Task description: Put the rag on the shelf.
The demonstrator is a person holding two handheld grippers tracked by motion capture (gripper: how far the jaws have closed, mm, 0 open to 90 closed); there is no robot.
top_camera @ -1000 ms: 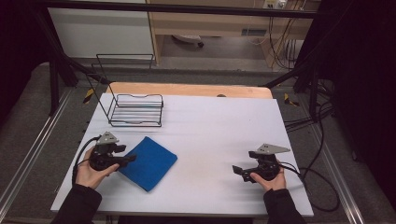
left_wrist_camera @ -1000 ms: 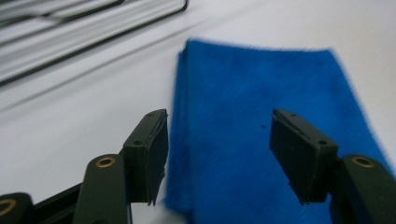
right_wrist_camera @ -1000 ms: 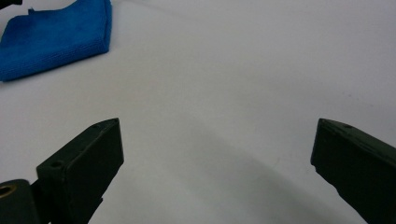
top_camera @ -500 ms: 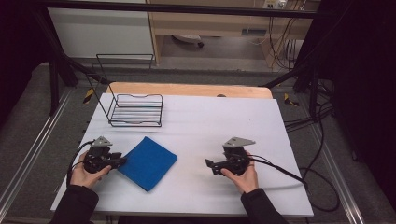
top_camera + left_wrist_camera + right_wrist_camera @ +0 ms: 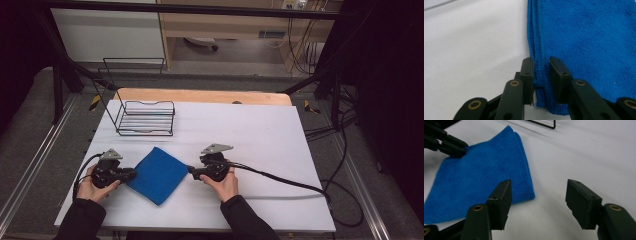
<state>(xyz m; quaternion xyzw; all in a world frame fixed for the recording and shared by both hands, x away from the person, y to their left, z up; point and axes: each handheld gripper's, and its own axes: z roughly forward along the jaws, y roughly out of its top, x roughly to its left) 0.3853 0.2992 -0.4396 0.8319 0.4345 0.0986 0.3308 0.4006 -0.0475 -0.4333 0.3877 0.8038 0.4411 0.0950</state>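
A folded blue cloth point(image 5: 157, 175) lies flat on the white table near the front left. My left gripper point(image 5: 132, 174) sits at its left corner. In the left gripper view its jaws point(image 5: 541, 67) have just been closing and now pinch the cloth's point(image 5: 586, 37) folded edge between the pads. My right gripper point(image 5: 190, 172) rests just right of the cloth's right corner, pointing at it. In the right gripper view its jaws point(image 5: 539, 192) have been narrowing but stand apart over bare table, with the cloth's point(image 5: 481, 172) corner just ahead of the left jaw. The left gripper's point(image 5: 461, 150) jaws grip the cloth's far corner there.
A black wire basket point(image 5: 145, 117) stands at the back left of the white table point(image 5: 260, 135), and its edge point(image 5: 541, 123) is far ahead in the right gripper view. The right gripper's cable point(image 5: 280, 175) trails to the right across the table. A wooden strip point(image 5: 200, 96) runs along the back edge.
My right gripper has travelled left across the table, from the right side up to the cloth's right corner. The left gripper has stayed at the cloth's left corner.
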